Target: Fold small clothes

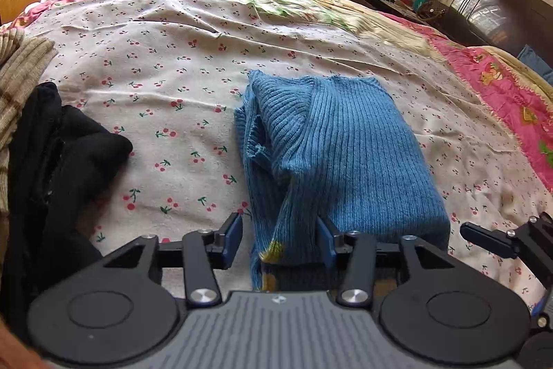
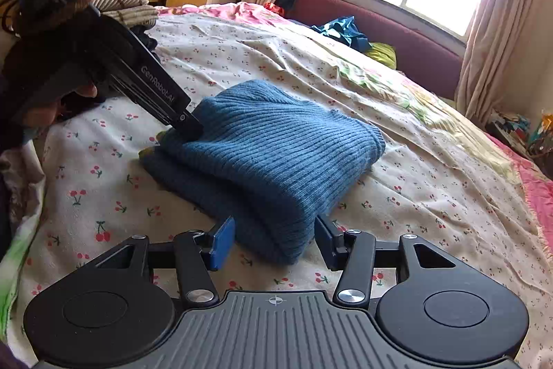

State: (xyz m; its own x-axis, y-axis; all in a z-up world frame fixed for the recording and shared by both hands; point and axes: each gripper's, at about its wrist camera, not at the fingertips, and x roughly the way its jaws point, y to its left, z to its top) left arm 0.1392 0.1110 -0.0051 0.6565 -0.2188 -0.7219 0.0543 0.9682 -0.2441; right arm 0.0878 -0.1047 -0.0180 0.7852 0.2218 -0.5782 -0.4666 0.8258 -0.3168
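Here, blue sweater [image 1: 331,147] folded — both jaws spread at its near edge.

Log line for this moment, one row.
blue sweater: folded on bed sheet | left tool: open, straddling its near edge | right tool: open at its corner

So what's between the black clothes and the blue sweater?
Only bare cherry-print sheet lies between the black clothes and the blue sweater, as the left wrist view shows.
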